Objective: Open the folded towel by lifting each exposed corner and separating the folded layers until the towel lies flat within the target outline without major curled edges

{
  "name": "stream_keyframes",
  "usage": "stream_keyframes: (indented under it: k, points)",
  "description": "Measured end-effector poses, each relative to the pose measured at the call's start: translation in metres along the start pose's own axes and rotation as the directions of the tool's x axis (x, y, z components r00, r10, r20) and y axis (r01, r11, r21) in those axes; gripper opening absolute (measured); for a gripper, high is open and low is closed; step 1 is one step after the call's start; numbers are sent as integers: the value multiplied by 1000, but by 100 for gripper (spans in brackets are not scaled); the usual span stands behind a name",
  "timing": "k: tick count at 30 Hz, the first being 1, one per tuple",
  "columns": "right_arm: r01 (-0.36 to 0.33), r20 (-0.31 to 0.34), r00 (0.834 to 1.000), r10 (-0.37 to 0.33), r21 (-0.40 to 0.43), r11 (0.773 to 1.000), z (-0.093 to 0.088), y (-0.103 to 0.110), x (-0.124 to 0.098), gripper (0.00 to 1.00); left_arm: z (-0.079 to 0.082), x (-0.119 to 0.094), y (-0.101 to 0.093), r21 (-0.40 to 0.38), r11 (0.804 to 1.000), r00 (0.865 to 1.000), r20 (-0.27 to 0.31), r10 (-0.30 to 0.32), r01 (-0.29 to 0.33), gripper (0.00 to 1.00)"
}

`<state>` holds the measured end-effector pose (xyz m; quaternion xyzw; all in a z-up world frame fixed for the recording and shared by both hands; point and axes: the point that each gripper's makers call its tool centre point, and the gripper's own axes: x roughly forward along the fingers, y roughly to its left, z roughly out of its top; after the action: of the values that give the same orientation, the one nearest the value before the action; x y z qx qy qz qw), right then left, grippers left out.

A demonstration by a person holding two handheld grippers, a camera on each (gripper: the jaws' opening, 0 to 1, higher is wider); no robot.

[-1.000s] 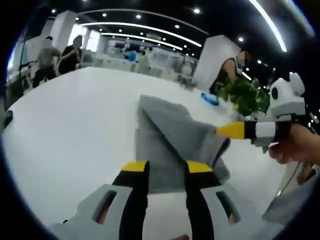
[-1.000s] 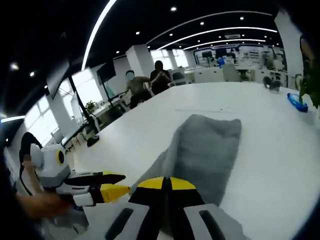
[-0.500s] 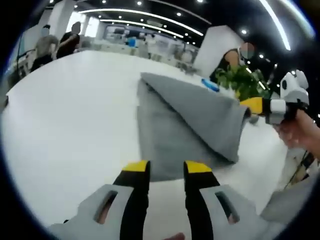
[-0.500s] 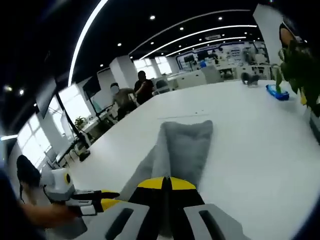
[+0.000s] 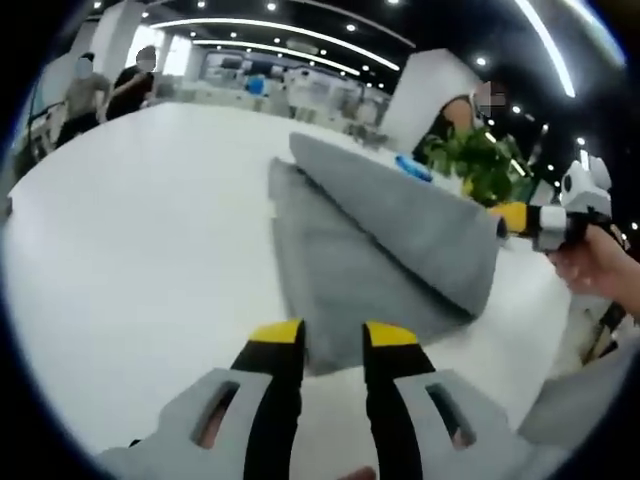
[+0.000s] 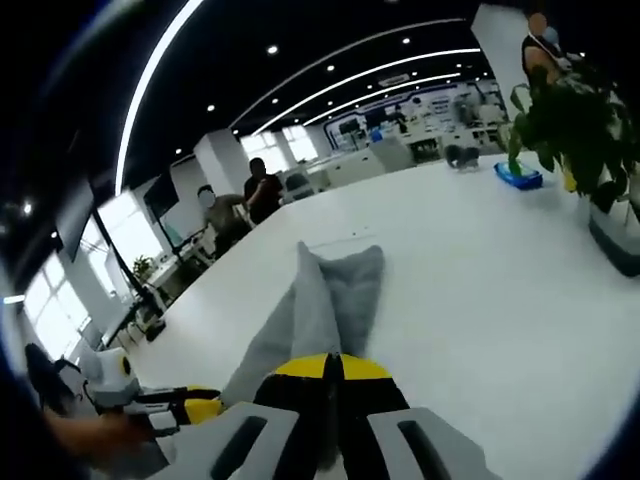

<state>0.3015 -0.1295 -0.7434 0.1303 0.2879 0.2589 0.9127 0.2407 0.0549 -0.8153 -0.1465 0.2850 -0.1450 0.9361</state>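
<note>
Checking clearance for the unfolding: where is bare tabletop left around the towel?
Bare white table lies between the towel and the far people. It is tighter beyond the lifted flap, near the plant, the blue dish and the right hand-held gripper.

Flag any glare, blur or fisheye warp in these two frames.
Left gripper view: table blown out near white, towel soft from blur, ceiling strips bent by the fisheye. Right gripper view: darker overall, plant nearly silhouetted, right tongs sharp, towel edge soft.
</note>
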Motion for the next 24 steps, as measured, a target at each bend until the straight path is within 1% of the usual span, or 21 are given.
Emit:
stream_keyframes:
  k: [2, 3, 5, 7, 8, 9, 11, 12, 13, 15, 16, 17, 20, 22, 24]
  points:
    - [-10, 7, 1000, 9, 18, 1000, 1, 1, -2, 0, 1, 1, -4, 2, 1000, 1000, 3, -17, 17, 22]
    - [-18, 10, 1000, 18, 35, 999, 1, 3, -2, 0, 5, 0, -7, 0, 1000, 999, 21, -27, 27, 22]
    - [-20, 7, 1000, 20, 36, 999, 0, 4, -2, 0, 18, 2, -15, 22, 998, 995, 85, -54, 52, 22]
    - [-20, 9, 1000, 20, 30, 999, 0, 4, -1, 0, 18, 6, -15, 29, 998, 995, 92, -49, 46, 22]
    - [-22, 9, 1000, 22, 33, 999, 0, 5, -2, 0, 14, 11, -10, 27, 999, 995, 91, -30, 28, 22]
    - [-24, 7, 1000, 24, 40, 999, 0, 5, -2, 0, 6, 16, -6, 29, 1000, 998, 60, -8, 7, 22]
    - [-24, 6, 1000, 24, 39, 999, -1, 5, -3, 0, -8, 19, 0, 55, 998, 1000, -10, 16, -15, 21]
    - [-20, 7, 1000, 19, 30, 999, -1, 4, -4, 0, 7, 21, -1, 107, 994, 996, 90, -4, -6, 21]
    - [-17, 7, 1000, 17, 26, 1000, -1, 4, -5, 0, -2, 19, -2, 68, 998, 999, 34, 5, -7, 21]
    - [-15, 8, 1000, 15, 27, 1000, 0, 2, -6, 0, 0, 19, -2, 74, 997, 999, 36, 7, -10, 19]
    - [-10, 9, 1000, 10, 32, 999, 0, -1, -8, 0, -1, 19, 1, 114, 993, 999, 40, 27, -31, 17]
    - [-3, 13, 1000, 2, 34, 999, 1, -4, -9, 0, -1, 20, 2, 133, 990, 998, 45, 35, -41, 17]
    - [16, 17, 1000, -17, 33, 999, 1, -11, -12, 0, -1, 20, 3, 151, 987, 998, 36, 44, -49, 15]
    - [36, 22, 999, -37, 36, 999, 2, -19, -16, 0, -1, 20, 5, 139, 989, 998, 43, 42, -48, 14]
    - [52, 28, 998, -54, 48, 997, 2, -27, -21, 0, 0, 20, 6, 91, 995, 998, 48, 42, -46, 13]
